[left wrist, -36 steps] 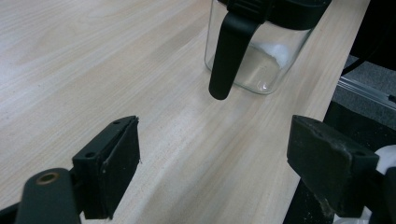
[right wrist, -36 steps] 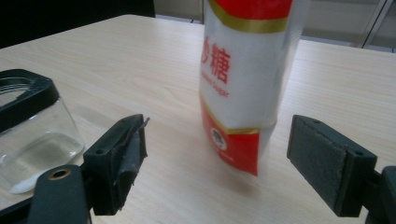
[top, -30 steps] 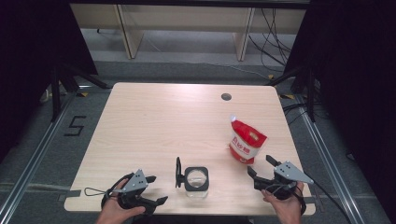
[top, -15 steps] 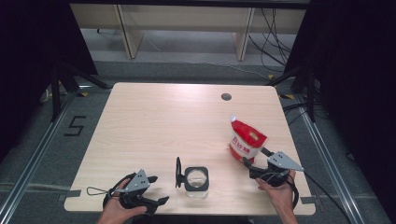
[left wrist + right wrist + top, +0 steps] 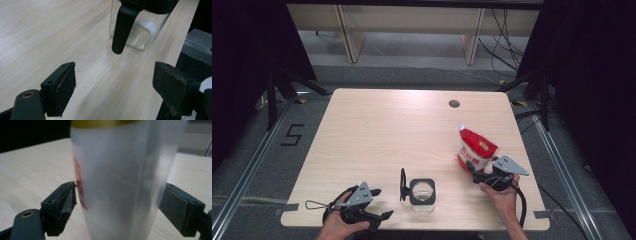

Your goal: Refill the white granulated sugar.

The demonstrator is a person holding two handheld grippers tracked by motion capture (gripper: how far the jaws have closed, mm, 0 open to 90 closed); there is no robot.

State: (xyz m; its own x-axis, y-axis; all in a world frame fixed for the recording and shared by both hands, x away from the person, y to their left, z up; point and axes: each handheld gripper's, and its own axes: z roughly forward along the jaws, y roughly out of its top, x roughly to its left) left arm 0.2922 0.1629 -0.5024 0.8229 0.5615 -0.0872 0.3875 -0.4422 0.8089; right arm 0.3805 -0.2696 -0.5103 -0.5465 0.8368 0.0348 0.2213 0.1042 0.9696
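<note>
From the high view, a pale wooden table (image 5: 377,130) has a red and white bag (image 5: 475,150) standing upright at about four o'clock from the table's middle, near the right edge. The right gripper (image 5: 473,167) sits at the bag's near side, at about six o'clock from it, held by the person's right hand (image 5: 501,189), which comes in from the bottom edge. In the right gripper view the bag (image 5: 117,182) stands between the two black jaws; the jaws are spread wide, one on each side of it. The left pad sits right at the bag's red print and the right pad is just beside the bag's other side, though whether either pad presses on it cannot be told, and the bag is blurred at this closeness. A gold band runs across the bag's top in that view. A small glass jar (image 5: 422,192) with a black rim stands near the table's front edge, at about six o'clock from the table's middle, with its black lid (image 5: 402,184) swung up on edge at the jar's nine o'clock side. The left gripper (image 5: 384,216) lies low at the front edge, at about eight o'clock from the jar and apart from it, in the person's left hand (image 5: 338,229). In the left gripper view its jaws stand wide apart with nothing between them but bare table, and the jar (image 5: 136,27) is ahead at about one o'clock, with a little white powder in its bottom. A dark round hole (image 5: 454,104) marks the table's far side at about one o'clock.
</note>
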